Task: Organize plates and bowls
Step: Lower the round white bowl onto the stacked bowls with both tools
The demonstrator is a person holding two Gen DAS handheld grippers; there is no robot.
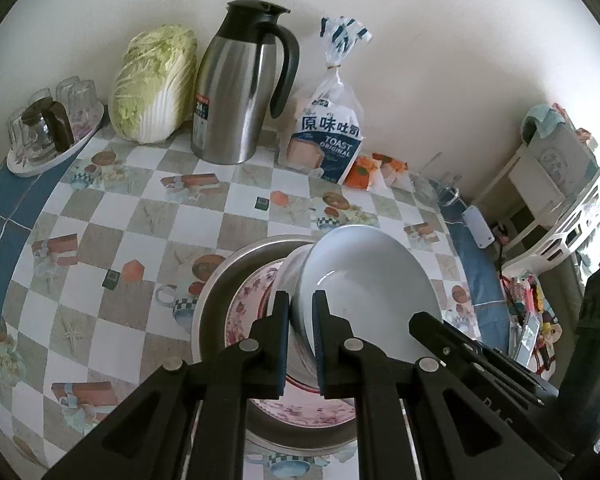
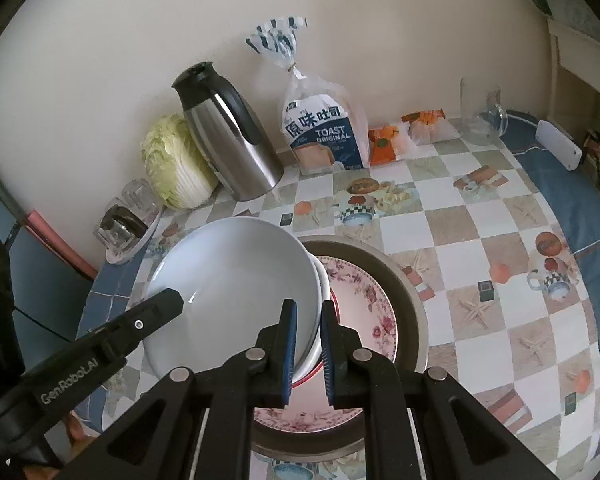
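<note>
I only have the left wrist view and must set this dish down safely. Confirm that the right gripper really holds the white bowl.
Observer: It does. The right gripper is shut on the near rim of the white bowl, one pad inside and one outside.
Operator: Describe the floral plate under it.
Observer: The floral plate lies flat in the steel basin. Its right half is uncovered, and the bowl tilts over its left half.
Operator: Locate the glass jug.
Observer: The glass jug stands upright by the wall, beside the orange packets and well apart from the basin.
</note>
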